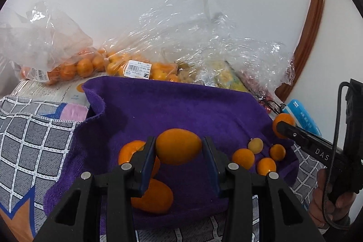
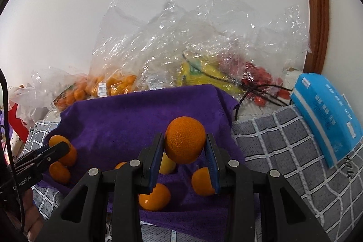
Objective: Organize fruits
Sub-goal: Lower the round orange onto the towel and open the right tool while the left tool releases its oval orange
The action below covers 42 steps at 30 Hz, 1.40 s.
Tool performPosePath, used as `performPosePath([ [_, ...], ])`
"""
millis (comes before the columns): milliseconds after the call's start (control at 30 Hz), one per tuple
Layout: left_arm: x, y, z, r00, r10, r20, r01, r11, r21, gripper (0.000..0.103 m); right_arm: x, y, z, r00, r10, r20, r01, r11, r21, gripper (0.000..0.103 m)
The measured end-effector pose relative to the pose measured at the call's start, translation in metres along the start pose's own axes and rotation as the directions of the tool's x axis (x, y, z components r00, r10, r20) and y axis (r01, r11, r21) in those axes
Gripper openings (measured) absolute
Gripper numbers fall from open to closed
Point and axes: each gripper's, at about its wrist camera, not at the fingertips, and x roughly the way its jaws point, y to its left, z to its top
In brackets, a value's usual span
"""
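Observation:
My left gripper (image 1: 179, 144) is shut on an oval orange fruit (image 1: 178, 151), held just above the purple towel (image 1: 158, 110). Two more oranges (image 1: 156, 199) lie under and behind its left finger. Several small oranges (image 1: 243, 158) and a pale yellow fruit (image 1: 255, 145) sit at the towel's right side. My right gripper (image 2: 185, 141) is shut on a round mandarin (image 2: 185, 144) over the towel (image 2: 127, 115). Below it lie small oranges (image 2: 154, 196) and a yellow fruit (image 2: 167, 166). Each gripper shows in the other's view: the right gripper (image 1: 282, 126) and the left gripper (image 2: 61, 147).
Clear plastic bags of oranges (image 1: 84, 67) and crumpled bags holding yellow and red fruit (image 2: 256, 76) line the wall behind the towel. A blue tissue pack (image 2: 324, 115) leans at the right. A grey checked cloth (image 2: 283, 146) covers the surface. A wooden frame (image 2: 317, 15) stands behind.

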Motion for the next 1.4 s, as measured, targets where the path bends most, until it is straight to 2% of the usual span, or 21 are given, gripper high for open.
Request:
performPosePath([
  [233, 0.003, 0.003, -0.001, 1.0, -0.001, 0.004, 0.001, 1.0, -0.01, 0.039, 0.011, 0.004, -0.007, 1.0, 0.002, -0.013, -0.003, 1.0, -0.013, 0.036],
  [800, 0.005, -0.005, -0.004, 1.0, 0.027, 0.012, -0.028, 0.999, 0.037, 0.04, 0.021, 0.0, -0.014, 0.999, -0.013, -0.032, 0.013, 1.0, -0.004, 0.036],
  [1100, 0.007, -0.011, -0.005, 1.0, 0.023, 0.004, -0.023, 0.997, 0.072, 0.04, 0.022, 0.002, -0.017, 0.998, -0.046, -0.033, 0.045, 0.999, -0.026, 0.037],
  [1400, 0.011, -0.011, -0.005, 0.999, 0.027, -0.021, -0.026, 0.996, 0.08, 0.04, 0.022, 0.002, -0.017, 0.999, -0.045, -0.032, 0.043, 0.998, -0.035, 0.037],
])
